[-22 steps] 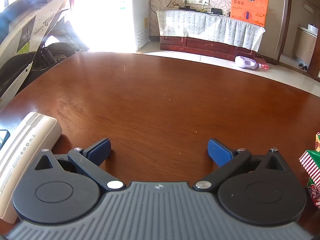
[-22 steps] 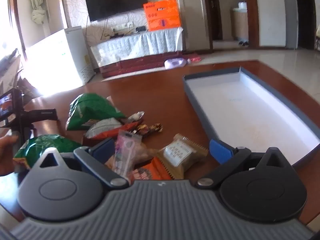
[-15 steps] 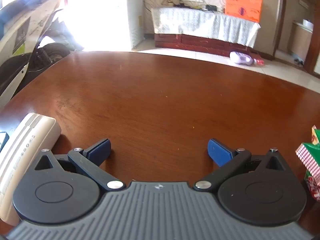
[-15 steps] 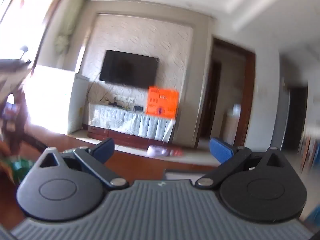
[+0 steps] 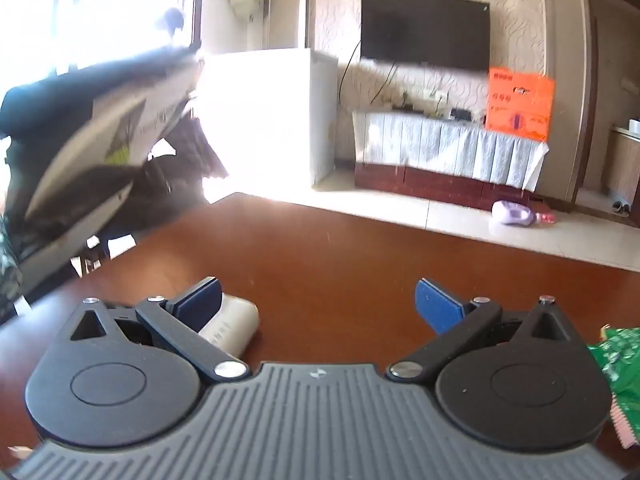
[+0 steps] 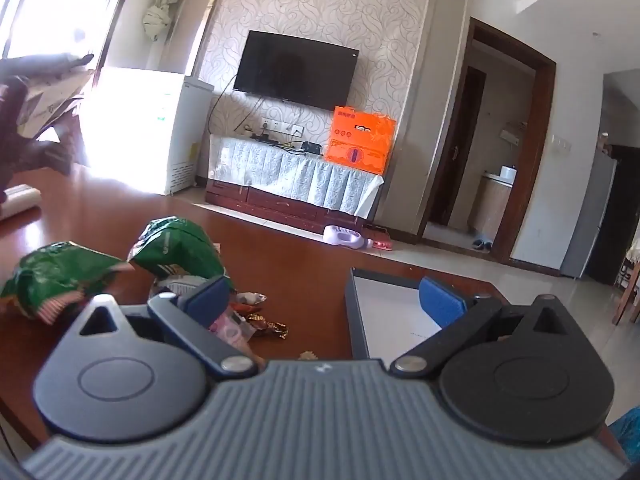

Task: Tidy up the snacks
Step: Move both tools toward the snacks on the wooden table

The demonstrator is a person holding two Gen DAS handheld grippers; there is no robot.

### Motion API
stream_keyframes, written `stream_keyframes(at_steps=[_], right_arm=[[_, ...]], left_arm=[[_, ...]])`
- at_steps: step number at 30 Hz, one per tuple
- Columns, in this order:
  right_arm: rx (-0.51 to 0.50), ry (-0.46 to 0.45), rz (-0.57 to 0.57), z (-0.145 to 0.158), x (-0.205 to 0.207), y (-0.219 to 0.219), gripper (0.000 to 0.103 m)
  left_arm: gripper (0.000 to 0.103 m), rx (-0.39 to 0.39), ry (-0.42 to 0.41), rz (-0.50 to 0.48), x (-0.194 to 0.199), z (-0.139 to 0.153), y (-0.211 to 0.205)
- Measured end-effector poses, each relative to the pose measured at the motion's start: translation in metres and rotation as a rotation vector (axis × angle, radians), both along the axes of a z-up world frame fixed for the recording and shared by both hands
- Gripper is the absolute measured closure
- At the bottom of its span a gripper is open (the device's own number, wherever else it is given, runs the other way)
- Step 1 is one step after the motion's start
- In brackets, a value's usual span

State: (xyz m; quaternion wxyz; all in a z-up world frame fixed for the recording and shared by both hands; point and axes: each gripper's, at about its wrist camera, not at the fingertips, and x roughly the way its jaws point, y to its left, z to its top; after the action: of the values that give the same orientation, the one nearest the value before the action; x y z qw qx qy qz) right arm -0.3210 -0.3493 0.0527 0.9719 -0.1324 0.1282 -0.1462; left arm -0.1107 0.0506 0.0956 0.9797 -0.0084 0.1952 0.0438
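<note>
Brown polished wood spreads under both of our tools: the counter (image 6: 304, 264) carries a loose heap of snacks just to the left of a shallow grey-rimmed box with a white floor (image 6: 384, 320), which we take as our landmark. Nearest the box's left wall lie small foil-wrapped candies (image 6: 268, 324) and a pink sachet (image 6: 228, 328); further left of the box sit two crinkled green snack bags (image 6: 176, 248), one behind the other. A cream plastic device (image 5: 232, 324) lies well to the left of the box, beyond the bags, and it is no snack, so we leave it be.

Our right gripper (image 6: 324, 300) hovers over the gap between heap and box, jaws fully apart with nothing between them. Our left gripper (image 5: 316, 304) points out over bare wood, jaws equally wide and empty, with a green bag's edge (image 5: 616, 356) at its right.

Nothing appears to be in the box yet, as far as we can see of it. We judge the step in hand is choosing a first item. We would do best to tip the right gripper down toward the heap, single out one packet lying clear of its neighbours, and straddle its narrow side before closing, so the candies are not swept along.
</note>
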Motion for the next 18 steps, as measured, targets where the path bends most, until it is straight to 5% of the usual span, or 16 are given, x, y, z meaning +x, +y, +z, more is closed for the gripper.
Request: stream_keyframes(at_steps=[4,9,14,16,18], right_arm=[[0.070,0.006,-0.036,0.008,-0.007,-0.023,0.000],[0.156,0.023,-0.078,0.018,-0.018,-0.054,0.000],[0.165,0.019,-0.091,0.011,-0.028,-0.036,0.000],[0.170,0.027,-0.085,0.006,-0.027,-0.027,0.000],[0.173,0.037,-0.071,0.005,-0.028,-0.019,0.000]], left_arm=[[0.000,0.029,-0.055,-0.075,-0.051,0.036,-0.015],[0.000,0.073,-0.084,-0.225,-0.143,0.040,-0.074],[0.000,0.006,0.113,-0.221,-0.187,0.010,-0.126],[0.000,-0.015,0.136,-0.225,-0.187,-0.004,-0.121],[0.000,0.048,0.108,-0.234,-0.197,-0.013,-0.136]])
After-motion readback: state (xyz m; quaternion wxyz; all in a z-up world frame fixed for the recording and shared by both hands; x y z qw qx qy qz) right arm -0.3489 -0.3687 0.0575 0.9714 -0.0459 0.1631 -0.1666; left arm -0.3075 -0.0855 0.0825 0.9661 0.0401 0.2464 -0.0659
